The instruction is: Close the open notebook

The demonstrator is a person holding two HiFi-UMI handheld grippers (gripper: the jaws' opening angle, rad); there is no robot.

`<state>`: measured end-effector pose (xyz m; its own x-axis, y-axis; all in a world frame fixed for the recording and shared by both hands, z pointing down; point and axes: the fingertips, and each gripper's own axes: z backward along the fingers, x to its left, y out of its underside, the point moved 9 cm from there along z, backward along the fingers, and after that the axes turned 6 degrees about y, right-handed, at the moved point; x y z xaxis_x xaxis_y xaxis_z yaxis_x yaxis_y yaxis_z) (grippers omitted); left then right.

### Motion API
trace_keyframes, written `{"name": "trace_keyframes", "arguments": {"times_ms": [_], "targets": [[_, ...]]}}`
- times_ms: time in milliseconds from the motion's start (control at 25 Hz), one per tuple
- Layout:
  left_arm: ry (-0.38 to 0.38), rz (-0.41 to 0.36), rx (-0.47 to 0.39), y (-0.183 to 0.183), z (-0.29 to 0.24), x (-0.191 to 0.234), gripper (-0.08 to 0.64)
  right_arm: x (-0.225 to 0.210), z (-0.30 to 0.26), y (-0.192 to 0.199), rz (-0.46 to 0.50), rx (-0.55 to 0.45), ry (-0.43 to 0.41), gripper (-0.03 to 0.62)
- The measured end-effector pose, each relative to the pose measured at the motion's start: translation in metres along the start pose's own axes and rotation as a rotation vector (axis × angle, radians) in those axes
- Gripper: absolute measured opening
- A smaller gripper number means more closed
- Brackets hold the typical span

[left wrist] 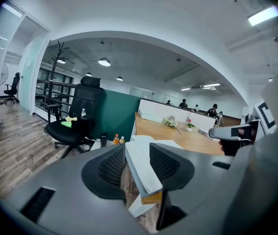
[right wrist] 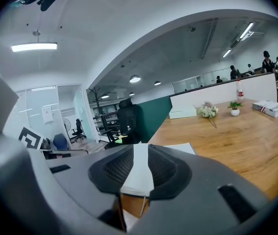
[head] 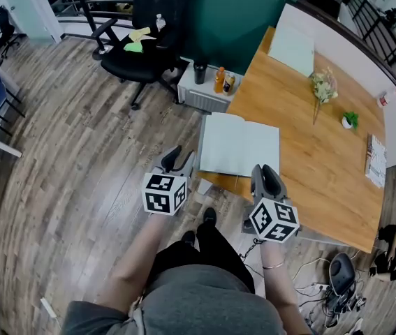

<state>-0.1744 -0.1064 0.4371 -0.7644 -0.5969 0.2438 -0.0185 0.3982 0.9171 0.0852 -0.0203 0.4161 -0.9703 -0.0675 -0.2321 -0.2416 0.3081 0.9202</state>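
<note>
Open notebook (head: 239, 145) lies just ahead of left tool (head: 181, 158) and right tool (head: 264, 171).

Open-plan office.
Long wooden worktop (head: 316, 166) at right of the head view, black swivel chair (head: 142, 58) at top centre, green partition (head: 232, 19) beside it, plank floor (head: 72, 152) at left; in the left gripper view, round ceiling lamps (left wrist: 104, 61) and people (left wrist: 213, 110) beyond a white divider (left wrist: 168, 112).
</note>
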Motion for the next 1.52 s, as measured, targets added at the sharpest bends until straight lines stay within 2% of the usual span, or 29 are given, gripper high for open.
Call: {"name": "trace_keyframes", "arguments": {"times_ms": [400, 840, 1520], "targets": [[-0.048, 0.058, 0.041, -0.001, -0.042, 0.017, 0.147, -0.014, -0.049, -0.006, -0.009, 0.06, -0.036, 0.084], [-0.071, 0.102, 0.128, 0.013, -0.077, 0.03, 0.147, -0.023, -0.085, -0.002, -0.021, 0.133, -0.062, 0.083], [-0.043, 0.251, 0.229, 0.036, -0.118, 0.043, 0.147, -0.039, -0.112, 0.003, -0.042, 0.205, -0.047, 0.078]]}}
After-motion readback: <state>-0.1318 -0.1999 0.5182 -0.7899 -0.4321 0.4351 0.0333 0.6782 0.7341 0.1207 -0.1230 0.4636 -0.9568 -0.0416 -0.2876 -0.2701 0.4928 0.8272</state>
